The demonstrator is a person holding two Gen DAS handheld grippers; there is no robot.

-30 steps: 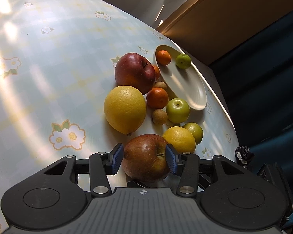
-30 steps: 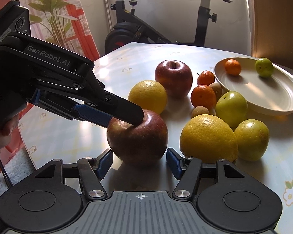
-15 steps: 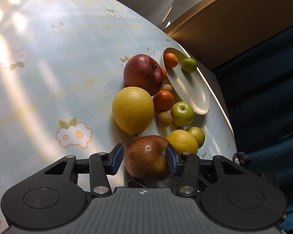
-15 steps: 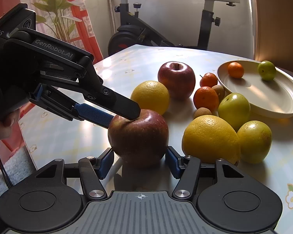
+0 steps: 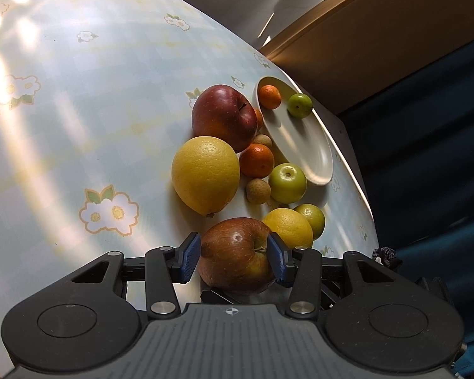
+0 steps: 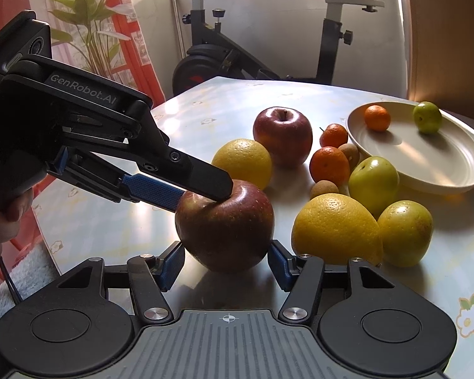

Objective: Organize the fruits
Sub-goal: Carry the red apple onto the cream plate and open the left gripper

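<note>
A red apple (image 5: pixel 237 254) sits between the blue pads of my left gripper (image 5: pixel 234 255), which is shut on it. The same apple (image 6: pixel 224 224) also lies between the pads of my right gripper (image 6: pixel 227 263), whose pads press its lower sides. The left gripper (image 6: pixel 186 186) comes in from the left over the apple in the right wrist view. A white plate (image 6: pixel 433 164) at the right holds a small mandarin (image 6: pixel 376 117) and a green fruit (image 6: pixel 427 117).
On the flowered tablecloth (image 5: pixel 63 126) lie a second red apple (image 6: pixel 282 134), two big yellow citrus (image 6: pixel 335 229) (image 6: pixel 242 161), mandarins (image 6: pixel 329 165), green fruits (image 6: pixel 373 180) (image 6: pixel 406 232) and small brown fruits (image 6: pixel 324 188). An exercise bike (image 6: pixel 237 53) stands behind the table.
Both grippers closed in on the near apple; the left view has risen and pulled back slightly, with the apple held in its jaws. The other fruits have not moved.
</note>
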